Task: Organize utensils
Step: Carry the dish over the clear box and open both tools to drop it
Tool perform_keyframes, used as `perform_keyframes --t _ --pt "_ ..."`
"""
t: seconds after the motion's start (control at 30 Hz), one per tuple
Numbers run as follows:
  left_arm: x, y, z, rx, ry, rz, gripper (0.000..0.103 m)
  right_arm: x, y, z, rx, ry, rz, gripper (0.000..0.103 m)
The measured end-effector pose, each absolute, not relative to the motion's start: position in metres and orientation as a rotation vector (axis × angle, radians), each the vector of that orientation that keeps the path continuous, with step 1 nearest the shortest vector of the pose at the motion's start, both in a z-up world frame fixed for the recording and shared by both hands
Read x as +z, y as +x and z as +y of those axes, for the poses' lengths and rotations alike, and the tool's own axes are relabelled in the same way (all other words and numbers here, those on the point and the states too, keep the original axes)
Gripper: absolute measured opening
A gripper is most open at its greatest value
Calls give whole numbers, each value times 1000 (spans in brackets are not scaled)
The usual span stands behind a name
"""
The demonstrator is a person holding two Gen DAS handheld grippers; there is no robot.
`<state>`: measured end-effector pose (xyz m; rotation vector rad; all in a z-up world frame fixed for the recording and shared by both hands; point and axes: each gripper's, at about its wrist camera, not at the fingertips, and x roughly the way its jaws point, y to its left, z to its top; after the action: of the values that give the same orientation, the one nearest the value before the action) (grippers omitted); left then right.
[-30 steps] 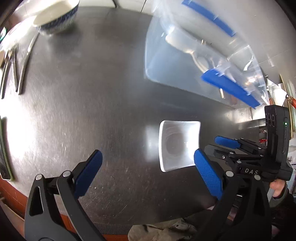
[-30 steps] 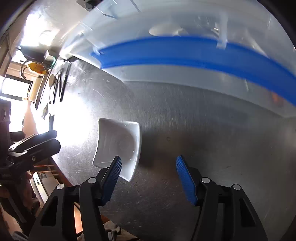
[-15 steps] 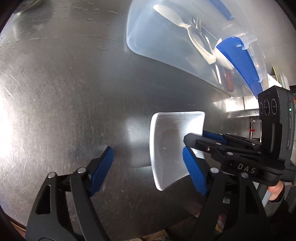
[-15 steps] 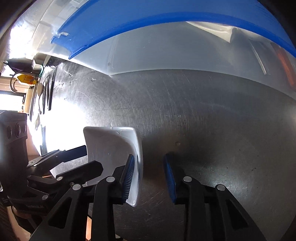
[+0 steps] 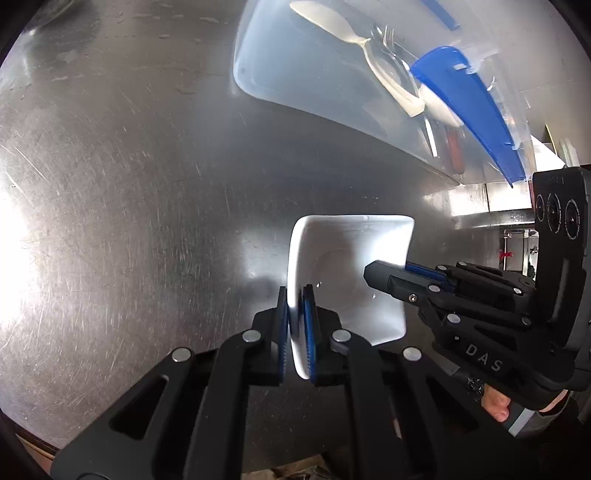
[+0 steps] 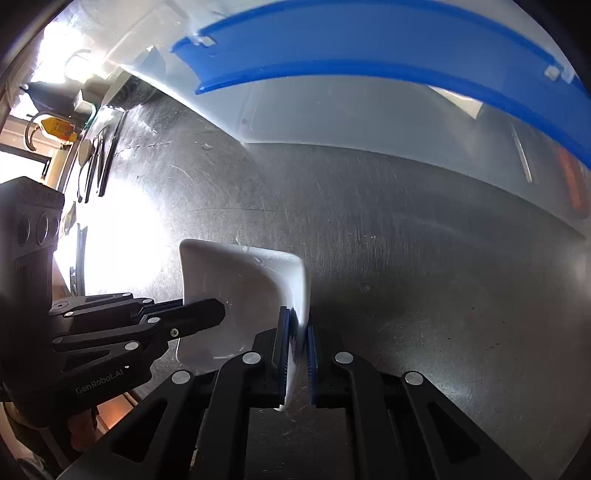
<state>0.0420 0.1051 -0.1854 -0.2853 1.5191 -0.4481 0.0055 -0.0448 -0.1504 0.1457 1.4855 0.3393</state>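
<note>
A small white square dish sits on the steel table, close to its near edge. My left gripper is shut on the dish's left rim, blue pads on either side of the wall. My right gripper has the opposite rim of the dish between its pads; its jaws are closing and the pads touch the rim. Each gripper shows in the other's view: the right gripper and the left gripper. A white spoon and forks lie inside the clear bin.
The clear bin with its blue lid strip stands just behind the dish. Loose cutlery lies along the table's far left side. Bare steel stretches between dish and bin. A person's fingers hold the right gripper.
Both grippers came down onto the dish and closed from wide open: the left onto its left rim, the right onto its right rim. The dish now looks nearer in both views.
</note>
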Motion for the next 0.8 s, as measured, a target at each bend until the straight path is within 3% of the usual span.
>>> perform_keyframes --t 0.23,0.4,0.53,0.8 --pt "-71 35 102 -480 -227 1259 7 -48 -1 -48 392 62 1228 10" --pt "-10 89 73 -531 -156 1150 7 23 45 -72 353 0 1086 10" --pt "-34 173 44 -496 -150 1303 7 12 120 -85 290 -42 1202 11" --pt "-148 239 29 -353 -50 1698 7 -111 195 -88 284 52 1597 12"
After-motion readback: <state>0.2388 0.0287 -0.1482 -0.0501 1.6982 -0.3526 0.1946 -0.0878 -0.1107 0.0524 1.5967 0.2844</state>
